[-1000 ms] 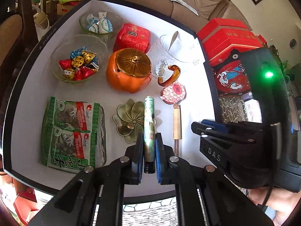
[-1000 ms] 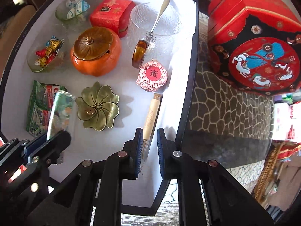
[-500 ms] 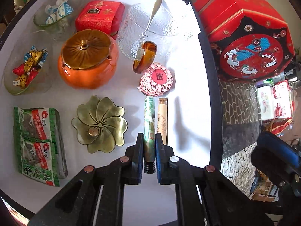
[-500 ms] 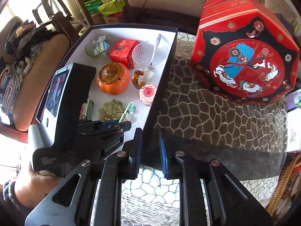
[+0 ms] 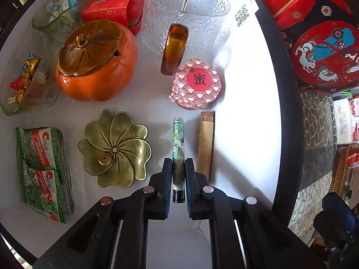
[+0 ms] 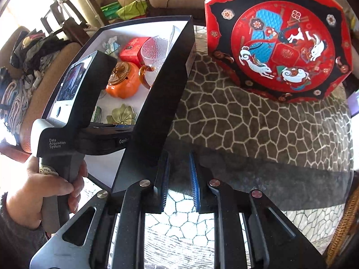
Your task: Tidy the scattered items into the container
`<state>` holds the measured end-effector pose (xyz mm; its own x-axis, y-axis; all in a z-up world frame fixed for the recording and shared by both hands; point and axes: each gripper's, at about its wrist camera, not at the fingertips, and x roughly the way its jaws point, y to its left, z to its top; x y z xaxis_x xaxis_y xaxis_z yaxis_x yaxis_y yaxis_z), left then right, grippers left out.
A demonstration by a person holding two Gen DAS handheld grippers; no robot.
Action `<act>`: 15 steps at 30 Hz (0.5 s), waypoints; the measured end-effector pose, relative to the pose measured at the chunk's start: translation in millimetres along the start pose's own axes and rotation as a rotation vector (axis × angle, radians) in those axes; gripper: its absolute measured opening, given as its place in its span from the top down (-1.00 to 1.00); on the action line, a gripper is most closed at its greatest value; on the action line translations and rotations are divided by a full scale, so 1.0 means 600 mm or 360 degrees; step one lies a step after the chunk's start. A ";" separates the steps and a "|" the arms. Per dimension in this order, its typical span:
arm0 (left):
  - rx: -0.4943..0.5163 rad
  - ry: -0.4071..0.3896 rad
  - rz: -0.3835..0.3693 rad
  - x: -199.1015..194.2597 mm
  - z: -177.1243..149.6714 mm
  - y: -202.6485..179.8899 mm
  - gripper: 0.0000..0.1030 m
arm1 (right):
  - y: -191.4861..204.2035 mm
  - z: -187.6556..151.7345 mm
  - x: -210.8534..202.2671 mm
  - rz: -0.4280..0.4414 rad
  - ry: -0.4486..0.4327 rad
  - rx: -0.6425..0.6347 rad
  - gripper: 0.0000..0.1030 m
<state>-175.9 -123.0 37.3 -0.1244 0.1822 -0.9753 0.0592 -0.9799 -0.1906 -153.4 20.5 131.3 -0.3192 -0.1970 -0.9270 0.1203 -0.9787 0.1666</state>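
1. We risk the green patterned tube [image 5: 178, 148] rolling onto the cork-stoppered tube [image 5: 205, 143] just beside it, or nudging the lotus dish [image 5: 115, 149], if our left tongs [image 5: 177, 170] let go crooked.
2. The green tube sits clamped between the left tongs, low inside the white-lined box [image 5: 246, 112]; our right tongs [image 6: 178, 179] hang narrow and empty over the desk [image 6: 246, 123], outside the box.

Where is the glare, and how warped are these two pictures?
Left wrist view: the white tray floor is blown out on its right side, with hard shadows beside the green tube; its black rim bows. Right wrist view: the window corner is overexposed, and the octagonal red box bulges.
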 end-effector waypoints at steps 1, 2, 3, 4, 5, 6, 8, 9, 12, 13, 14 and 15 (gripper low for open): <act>-0.0006 -0.0002 0.0000 -0.001 -0.003 0.002 0.74 | 0.000 -0.003 -0.001 0.0006 0.0000 0.0000 0.67; -0.0009 -0.0004 0.0006 -0.002 -0.006 0.003 0.73 | 0.000 -0.005 -0.004 0.0011 -0.0003 0.0001 0.67; -0.0008 -0.0013 0.0021 -0.006 -0.009 0.003 0.73 | 0.001 -0.008 -0.006 0.0014 -0.0006 0.0000 0.67; -0.0008 -0.0034 0.0032 -0.013 -0.014 0.004 0.73 | 0.003 -0.010 -0.008 0.0015 -0.0006 -0.0004 0.67; -0.0002 -0.0058 0.0033 -0.021 -0.020 0.004 0.73 | 0.004 -0.013 -0.010 0.0014 -0.0003 -0.0008 0.67; 0.0005 -0.0083 0.0031 -0.030 -0.026 0.004 0.72 | 0.006 -0.016 -0.013 0.0009 -0.0002 -0.0013 0.67; 0.0025 -0.0130 0.0058 -0.051 -0.041 0.003 0.72 | 0.010 -0.021 -0.019 -0.0002 -0.0008 -0.0016 0.67; 0.0045 -0.0160 0.0074 -0.063 -0.049 0.002 0.72 | 0.011 -0.026 -0.023 0.0006 -0.0015 -0.0011 0.67; 0.0106 -0.0268 0.0092 -0.103 -0.082 -0.001 0.72 | 0.017 -0.041 -0.035 0.0020 -0.0036 -0.0011 0.66; 0.0118 -0.0307 0.0097 -0.115 -0.095 -0.001 0.72 | 0.020 -0.047 -0.038 0.0009 -0.0042 -0.0018 0.66; 0.0137 -0.0353 0.0105 -0.128 -0.108 -0.004 0.71 | 0.023 -0.053 -0.041 -0.0006 -0.0053 -0.0027 0.66; 0.0157 -0.0404 0.0129 -0.138 -0.116 -0.007 0.64 | 0.026 -0.059 -0.044 -0.0020 -0.0063 -0.0029 0.65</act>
<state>-96.6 -128.5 111.3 -0.3679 0.0890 -0.9256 -0.0163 -0.9959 -0.0893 -109.9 12.2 146.4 -0.3577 -0.1871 -0.9149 0.1327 -0.9800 0.1485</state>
